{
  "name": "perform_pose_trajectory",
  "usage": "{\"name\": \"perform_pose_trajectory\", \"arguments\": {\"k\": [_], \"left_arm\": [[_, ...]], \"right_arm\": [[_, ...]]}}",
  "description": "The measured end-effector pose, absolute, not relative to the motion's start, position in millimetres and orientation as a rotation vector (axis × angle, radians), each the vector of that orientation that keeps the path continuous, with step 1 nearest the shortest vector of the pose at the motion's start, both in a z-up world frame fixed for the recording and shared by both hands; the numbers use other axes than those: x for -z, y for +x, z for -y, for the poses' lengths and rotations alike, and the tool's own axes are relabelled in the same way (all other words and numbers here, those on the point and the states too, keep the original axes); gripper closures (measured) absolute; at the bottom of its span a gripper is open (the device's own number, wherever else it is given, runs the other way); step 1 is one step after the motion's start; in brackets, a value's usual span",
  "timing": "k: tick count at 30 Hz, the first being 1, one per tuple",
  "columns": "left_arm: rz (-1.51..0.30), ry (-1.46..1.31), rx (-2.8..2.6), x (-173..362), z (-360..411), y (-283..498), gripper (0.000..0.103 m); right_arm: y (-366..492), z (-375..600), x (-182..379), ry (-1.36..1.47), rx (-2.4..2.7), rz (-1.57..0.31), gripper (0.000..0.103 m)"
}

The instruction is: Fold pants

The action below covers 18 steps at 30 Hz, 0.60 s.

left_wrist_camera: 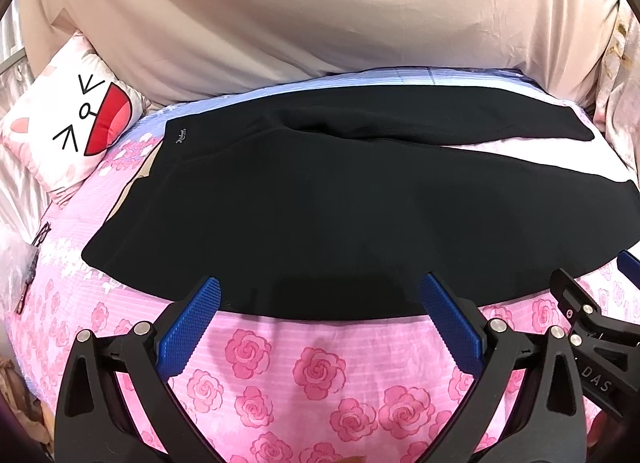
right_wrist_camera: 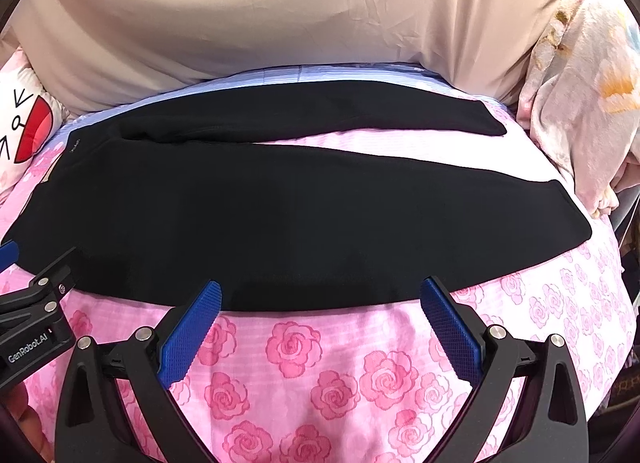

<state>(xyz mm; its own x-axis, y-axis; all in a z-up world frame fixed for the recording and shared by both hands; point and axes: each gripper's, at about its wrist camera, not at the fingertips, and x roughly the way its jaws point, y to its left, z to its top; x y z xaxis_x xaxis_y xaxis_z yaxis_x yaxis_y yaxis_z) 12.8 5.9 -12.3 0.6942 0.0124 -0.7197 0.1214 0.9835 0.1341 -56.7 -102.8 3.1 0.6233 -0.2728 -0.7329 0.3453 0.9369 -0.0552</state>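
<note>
Black pants [left_wrist_camera: 320, 203] [right_wrist_camera: 280, 207] lie spread flat on the bed, waistband to the left, both legs running right with a gap of sheet between them. My left gripper [left_wrist_camera: 320, 295] is open, its blue fingertips just at the near edge of the near leg, holding nothing. My right gripper [right_wrist_camera: 320, 295] is likewise open at that same near edge, further right along the leg. Each gripper shows in the other's view: the right gripper [left_wrist_camera: 592, 303] at the right edge, the left gripper [right_wrist_camera: 36, 287] at the left edge.
A pink rose-print sheet [left_wrist_camera: 320, 375] [right_wrist_camera: 320, 367] covers the bed. A beige duvet [left_wrist_camera: 320, 15] [right_wrist_camera: 300, 7] is heaped behind the pants. A cat-face pillow [left_wrist_camera: 68, 123] lies far left, a floral blanket [right_wrist_camera: 580, 83] far right.
</note>
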Motion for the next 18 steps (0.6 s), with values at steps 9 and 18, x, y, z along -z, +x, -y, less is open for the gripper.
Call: {"name": "perform_pose_trajectory", "arguments": {"k": [9,18], "left_arm": [[-0.803,0.184,0.067,12,-2,8,0.005],[-0.812,0.189,0.068,11,3,17,0.005]], "right_arm": [[-66,105,-5,0.098,0.355,-0.814,0.005],[-65,121,-14,0.095,0.373,-0.799,0.005]]}}
